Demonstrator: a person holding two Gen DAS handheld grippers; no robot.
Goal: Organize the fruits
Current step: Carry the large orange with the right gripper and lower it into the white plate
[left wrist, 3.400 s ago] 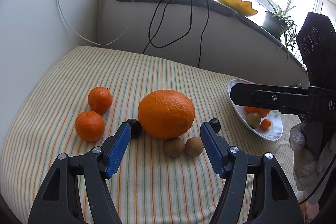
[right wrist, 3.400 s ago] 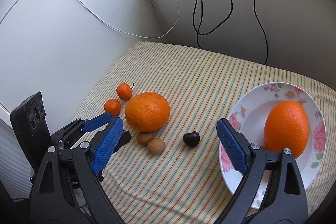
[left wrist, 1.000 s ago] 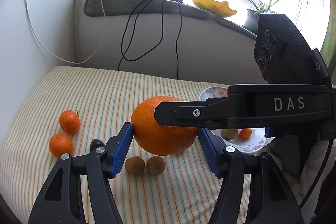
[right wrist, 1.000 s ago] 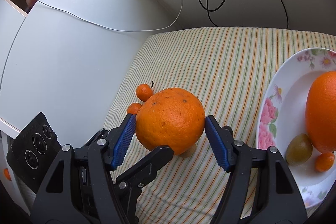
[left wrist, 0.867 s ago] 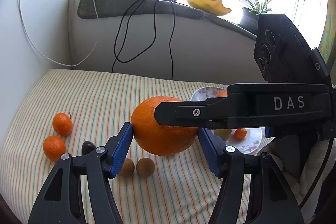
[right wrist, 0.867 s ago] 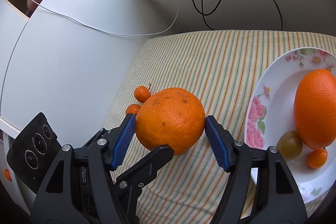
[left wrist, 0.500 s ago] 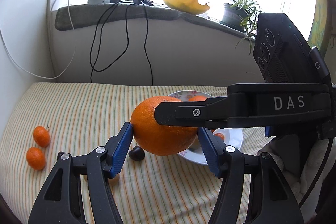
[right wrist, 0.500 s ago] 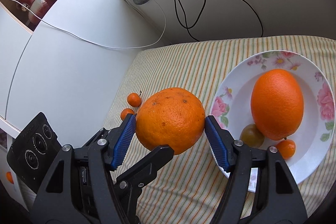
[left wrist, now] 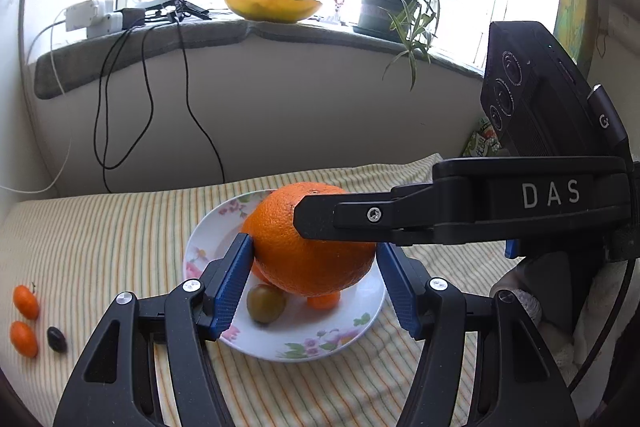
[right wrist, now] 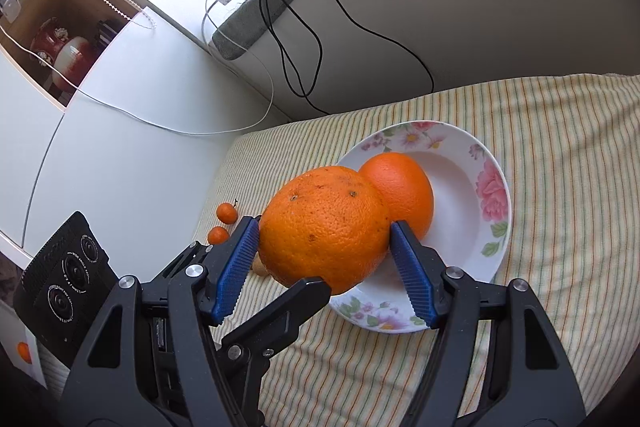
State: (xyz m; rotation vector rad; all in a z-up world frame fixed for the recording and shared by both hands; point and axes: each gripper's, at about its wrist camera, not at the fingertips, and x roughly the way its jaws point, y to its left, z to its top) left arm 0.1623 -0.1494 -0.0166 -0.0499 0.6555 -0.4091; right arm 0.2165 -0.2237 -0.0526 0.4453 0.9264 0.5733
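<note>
A large orange [left wrist: 312, 251] hangs over the flowered plate [left wrist: 304, 349], held by both grippers at once. My left gripper [left wrist: 313, 263] is shut on its sides with the blue pads. My right gripper [right wrist: 324, 239] is shut on the same large orange [right wrist: 324, 227] from a crossing angle. One of its black fingers [left wrist: 360, 217] lies across the fruit's front. In the plate [right wrist: 496, 187] lie a second big orange [right wrist: 404, 191], a green fruit [left wrist: 265, 303] and a small orange fruit [left wrist: 323, 301].
On the striped cloth at the left lie two mandarins [left wrist: 26, 301] [left wrist: 24, 338] and a dark fruit [left wrist: 57, 339]. A brown fruit [right wrist: 260, 267] peeks out under the held orange. A wall with hanging cables [left wrist: 120, 115] and a window sill rises behind.
Both grippers closed on the large orange, lifted it off the cloth and carried it right, from beside the mandarins to over the plate. The jaws kept their width.
</note>
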